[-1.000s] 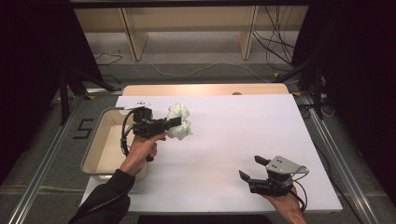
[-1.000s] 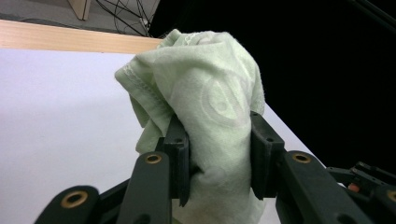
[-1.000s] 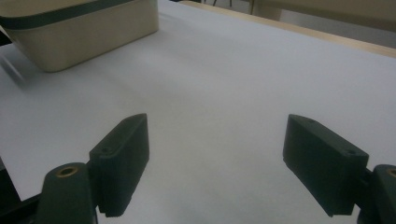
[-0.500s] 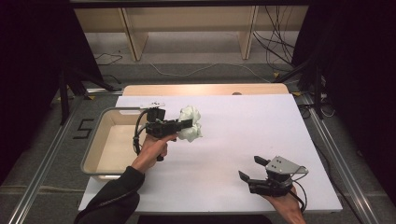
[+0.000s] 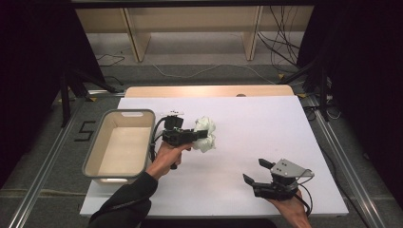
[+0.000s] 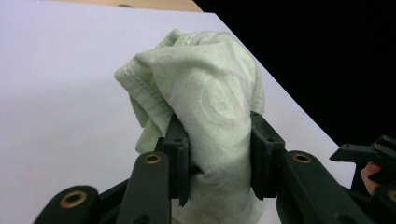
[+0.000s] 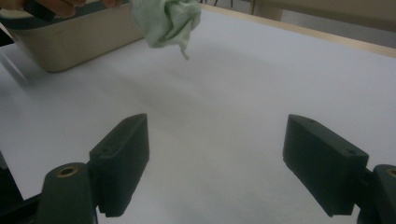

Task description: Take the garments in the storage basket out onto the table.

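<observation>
**Operator:** Pale green cloth [image 6: 205, 107], bunched into a wad, sits pinched between the two pads of my left gripper [image 5: 203, 134]. I see it held off the white worktop [image 5: 266, 123], just past the right rim of the beige bin [image 5: 95, 152], which stands at the worktop's left edge.

**Spotter:** And your other hand?

**Operator:** My right gripper [image 5: 254, 172] rests near the front right corner with its jaws spread wide and nothing between them; its own camera shows bare worktop past both pads.

**Spotter:** What worries you from here?

**Operator:** The hold, mostly. I only have a fold of the fabric clamped, and loose ends hang below and stick out above the pads. If I swing the wad quickly, I judge it could slide out and land in a heap. A trailing corner could also drag on the surface and tug the cloth free.

**Spotter:** Anything about the bin?

**Operator:** It's close to my left hand, and that gripper's cable loops down beside the rim. A careless sweep back could catch the wall and shove the bin toward the edge.
</observation>
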Demonstrator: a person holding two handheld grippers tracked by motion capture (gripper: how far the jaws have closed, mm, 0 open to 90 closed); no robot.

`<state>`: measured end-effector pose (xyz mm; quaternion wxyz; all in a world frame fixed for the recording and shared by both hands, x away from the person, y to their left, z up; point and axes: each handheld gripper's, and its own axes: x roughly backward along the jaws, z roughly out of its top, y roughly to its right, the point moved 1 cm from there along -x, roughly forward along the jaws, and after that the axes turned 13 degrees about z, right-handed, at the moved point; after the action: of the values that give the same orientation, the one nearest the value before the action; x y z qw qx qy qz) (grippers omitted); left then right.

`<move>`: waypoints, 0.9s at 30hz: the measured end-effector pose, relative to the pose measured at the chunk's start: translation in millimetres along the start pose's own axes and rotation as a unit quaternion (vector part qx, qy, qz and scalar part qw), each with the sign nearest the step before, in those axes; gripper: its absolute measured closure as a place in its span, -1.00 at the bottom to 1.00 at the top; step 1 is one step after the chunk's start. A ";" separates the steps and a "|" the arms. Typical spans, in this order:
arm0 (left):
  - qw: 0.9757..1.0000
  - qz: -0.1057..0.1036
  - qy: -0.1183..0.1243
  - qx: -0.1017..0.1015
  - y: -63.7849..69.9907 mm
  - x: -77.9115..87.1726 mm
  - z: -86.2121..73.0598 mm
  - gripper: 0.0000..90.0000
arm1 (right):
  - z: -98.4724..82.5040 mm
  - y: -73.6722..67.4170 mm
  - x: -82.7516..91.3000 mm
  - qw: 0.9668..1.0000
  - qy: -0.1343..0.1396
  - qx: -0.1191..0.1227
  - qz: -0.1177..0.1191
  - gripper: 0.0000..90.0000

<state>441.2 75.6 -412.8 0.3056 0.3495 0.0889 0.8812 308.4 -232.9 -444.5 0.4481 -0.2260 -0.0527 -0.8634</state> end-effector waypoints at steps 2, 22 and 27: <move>1.000 0.000 -0.002 -0.002 0.7 -1.8 -0.6 0.45 | 0.0 -0.2 0.0 1.000 -0.002 -0.001 -0.001 -0.48; 0.999 0.018 -0.031 -0.002 -2.7 -23.9 -13.9 0.42 | 0.0 -1.3 -0.1 1.000 -0.001 -0.001 0.002 -0.48; 0.999 0.022 -0.037 -0.005 -2.6 -27.1 -16.7 0.40 | 0.0 -1.2 -0.3 1.000 -0.002 -0.001 0.002 -0.48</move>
<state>446.6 62.4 -441.4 0.2908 0.3821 0.0656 0.8747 307.6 -232.0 -444.4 0.4495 -0.2280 -0.0522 -0.8621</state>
